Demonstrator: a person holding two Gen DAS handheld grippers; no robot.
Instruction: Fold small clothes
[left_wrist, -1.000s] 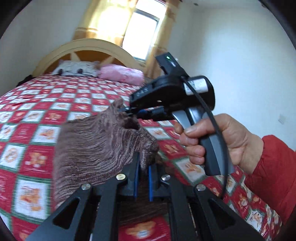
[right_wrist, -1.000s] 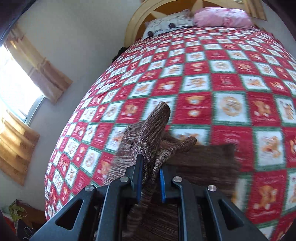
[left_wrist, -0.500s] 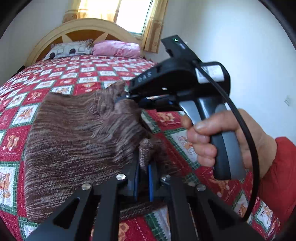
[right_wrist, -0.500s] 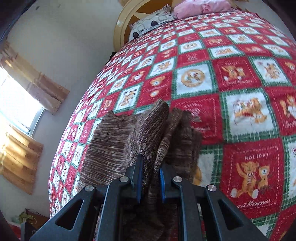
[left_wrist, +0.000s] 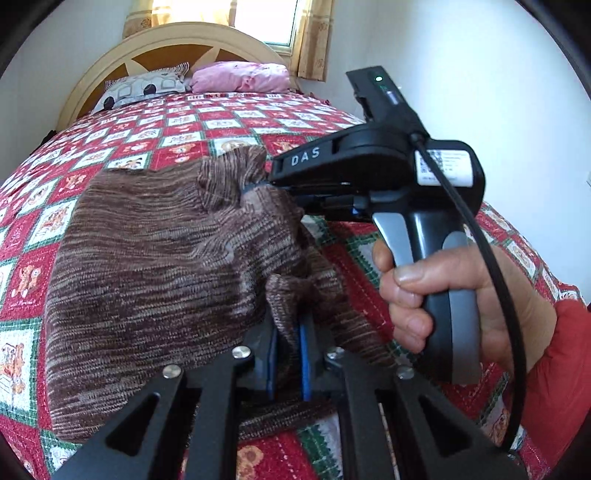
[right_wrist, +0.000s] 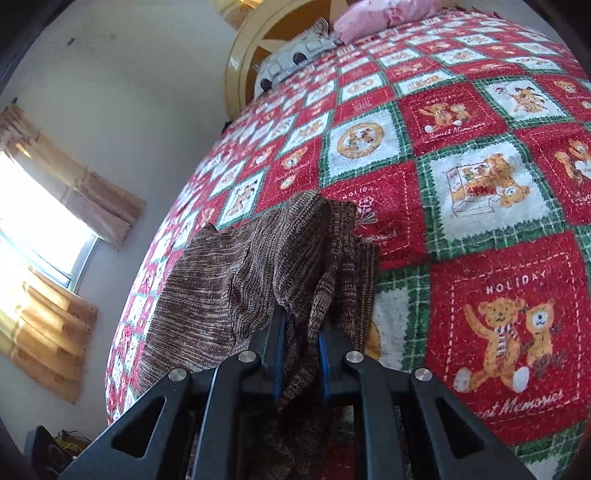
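Note:
A brown marled knit garment (left_wrist: 147, 258) lies folded over on the red, white and green patchwork bedspread (left_wrist: 184, 136). My left gripper (left_wrist: 288, 325) has a bunched edge of the knit between its blue pads, and its jaws are just starting to open. In the left wrist view my right gripper (left_wrist: 255, 188) bites the garment's far right corner, with a hand (left_wrist: 461, 295) on its handle. In the right wrist view the right gripper (right_wrist: 301, 321) is shut on a hanging fold of the garment (right_wrist: 207, 288), low over the bedspread (right_wrist: 461, 192).
A grey patterned pillow (left_wrist: 144, 86) and a pink pillow (left_wrist: 240, 75) lean against the cream headboard (left_wrist: 166, 40). A curtained window (right_wrist: 22, 206) and a white wall lie past the bed's left edge. A red sleeve (left_wrist: 561, 354) is at the right.
Both grippers have come down toward the bed with the knit. The garment, lifted and bunched before, now lies spread on the bedspread. The left pads stand slightly wider apart.

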